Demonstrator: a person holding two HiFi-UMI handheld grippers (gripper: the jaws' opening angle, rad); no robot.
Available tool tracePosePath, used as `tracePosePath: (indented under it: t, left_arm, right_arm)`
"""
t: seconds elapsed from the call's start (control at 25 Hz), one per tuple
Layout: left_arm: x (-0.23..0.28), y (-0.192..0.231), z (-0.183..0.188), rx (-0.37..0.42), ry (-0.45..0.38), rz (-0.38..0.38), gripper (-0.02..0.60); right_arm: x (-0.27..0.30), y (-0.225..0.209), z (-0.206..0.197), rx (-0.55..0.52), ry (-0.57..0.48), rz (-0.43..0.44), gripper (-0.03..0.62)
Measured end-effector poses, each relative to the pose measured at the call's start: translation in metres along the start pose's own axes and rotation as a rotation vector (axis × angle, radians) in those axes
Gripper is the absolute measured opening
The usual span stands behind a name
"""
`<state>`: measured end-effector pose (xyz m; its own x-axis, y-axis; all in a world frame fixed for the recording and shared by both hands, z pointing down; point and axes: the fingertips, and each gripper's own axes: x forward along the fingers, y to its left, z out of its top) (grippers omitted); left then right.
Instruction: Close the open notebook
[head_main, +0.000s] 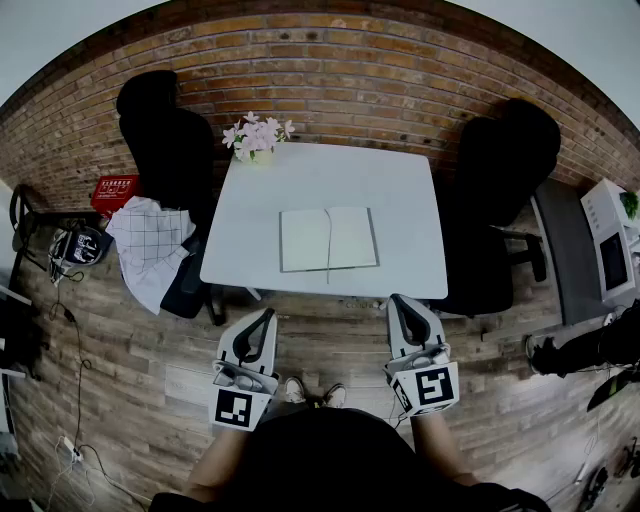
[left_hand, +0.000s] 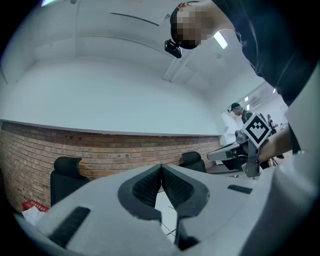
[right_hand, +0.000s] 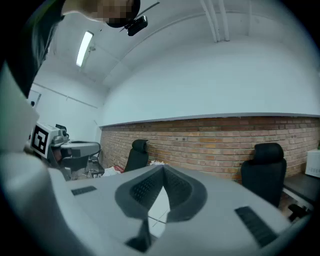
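An open notebook (head_main: 328, 239) with pale blank pages lies flat near the front edge of the white table (head_main: 400, 190). Both grippers hover short of the table, over the wooden floor. My left gripper (head_main: 269, 313) is at the lower left of the notebook, its jaws shut with the tips touching and nothing between them. My right gripper (head_main: 394, 298) is at the lower right, also shut and empty. In the left gripper view the closed gripper (left_hand: 161, 165) points level at the brick wall; the right gripper view shows the same of its gripper (right_hand: 163, 169).
A vase of pink flowers (head_main: 257, 137) stands at the table's far left corner. Black chairs (head_main: 165, 135) (head_main: 505, 170) flank the table. A checked cloth (head_main: 150, 245) hangs over a seat at left. A brick wall (head_main: 330, 70) runs behind, with a grey bench (head_main: 570, 250) at right.
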<state>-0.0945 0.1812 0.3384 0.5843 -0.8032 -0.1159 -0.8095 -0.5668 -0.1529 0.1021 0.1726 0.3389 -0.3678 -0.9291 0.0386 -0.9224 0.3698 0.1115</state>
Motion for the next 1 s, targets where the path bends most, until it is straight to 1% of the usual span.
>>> tracePosePath:
  t: [0.24, 0.6, 0.68, 0.84, 1.0]
  left_arm:
    - [0.001, 0.002, 0.001, -0.002, -0.019, -0.002, 0.025]
    - [0.001, -0.001, -0.003, -0.017, 0.000, -0.005, 0.023]
    - [0.000, -0.002, -0.004, -0.021, 0.012, 0.001, 0.024]
    - [-0.005, -0.008, -0.009, -0.012, 0.037, 0.018, 0.023]
    - [-0.016, -0.005, -0.020, -0.006, 0.063, 0.062, 0.023]
  right_arm:
    - [0.003, 0.003, -0.003, 0.004, 0.002, 0.005, 0.012]
    - [-0.004, 0.001, -0.010, 0.010, 0.022, 0.006, 0.012]
    - [-0.007, 0.001, -0.012, 0.031, 0.027, 0.028, 0.012]
    - [-0.014, 0.004, -0.027, 0.107, 0.026, 0.101, 0.012]
    - [-0.019, 0.006, -0.049, 0.139, 0.048, 0.124, 0.012]
